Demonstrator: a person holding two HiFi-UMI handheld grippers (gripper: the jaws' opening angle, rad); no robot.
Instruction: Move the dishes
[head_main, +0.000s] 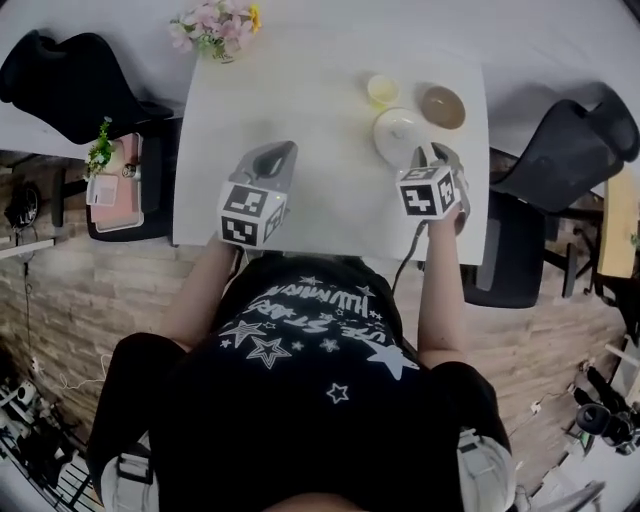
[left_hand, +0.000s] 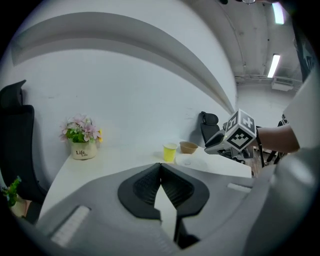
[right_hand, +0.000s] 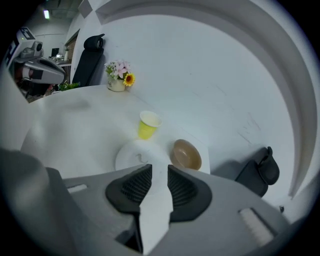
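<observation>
On the white table (head_main: 300, 110) a small yellow cup (head_main: 382, 90), a white plate (head_main: 398, 130) and a brown bowl (head_main: 442, 106) sit close together at the far right. My right gripper (head_main: 432, 152) hovers at the plate's near edge. In the right gripper view its jaws stand slightly apart and empty (right_hand: 160, 170), with the plate (right_hand: 136, 155), cup (right_hand: 148, 125) and bowl (right_hand: 186, 155) just beyond. My left gripper (head_main: 278, 152) is over the table's middle, with its tips touching and nothing held (left_hand: 160, 165). It sees the cup (left_hand: 170, 151), the bowl (left_hand: 188, 147) and the plate (left_hand: 192, 161) to its right.
A pot of flowers (head_main: 215, 25) stands at the table's far left corner. Black office chairs (head_main: 70, 80) (head_main: 570, 140) flank the table. A pink item (head_main: 115, 185) lies on a low stand to the left. White wall runs behind the table.
</observation>
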